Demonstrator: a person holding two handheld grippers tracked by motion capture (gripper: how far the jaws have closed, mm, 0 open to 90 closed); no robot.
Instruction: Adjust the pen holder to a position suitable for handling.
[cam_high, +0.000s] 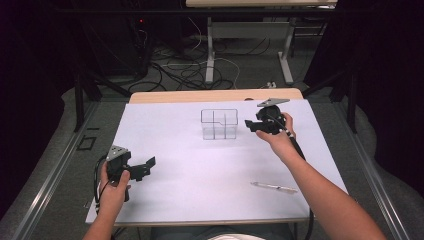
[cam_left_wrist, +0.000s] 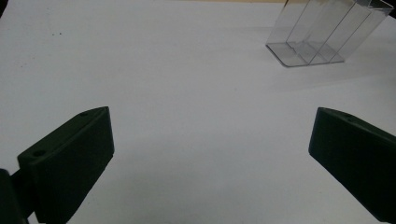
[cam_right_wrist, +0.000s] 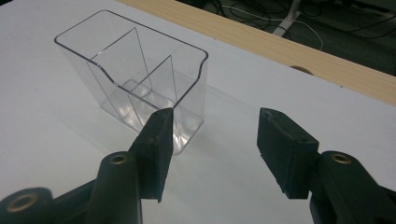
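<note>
Clear plastic makes the organiser box (cam_right_wrist: 135, 88) hard to read: from the high view its walls nearly vanish against the white sheet and only thin dark edges show, and in the left gripper view its top is cut off by the picture's edge. Seen close in the right gripper view, it is a small rectangular bin with rounded corners, open on top, split by see-through dividers into several compartments, all looking empty. It stands upright on the white sheet toward the far middle of the tabletop (cam_high: 165, 200), well short of the bare wooden strip along the far edge. Just to its right hangs the right hand-held gripper (cam_high: 250, 125), its jaws spread with nothing between them, the box standing just beyond the left jaw and apart from it. Near the front left corner, the left hand-held gripper (cam_high: 147, 167) is spread wide over bare sheet, gripping nothing. A pen (cam_high: 274, 187) lies flat near the front right, beside the right forearm, well apart from the box. Beyond the tabletop, cables tangle on the dim floor.
</note>
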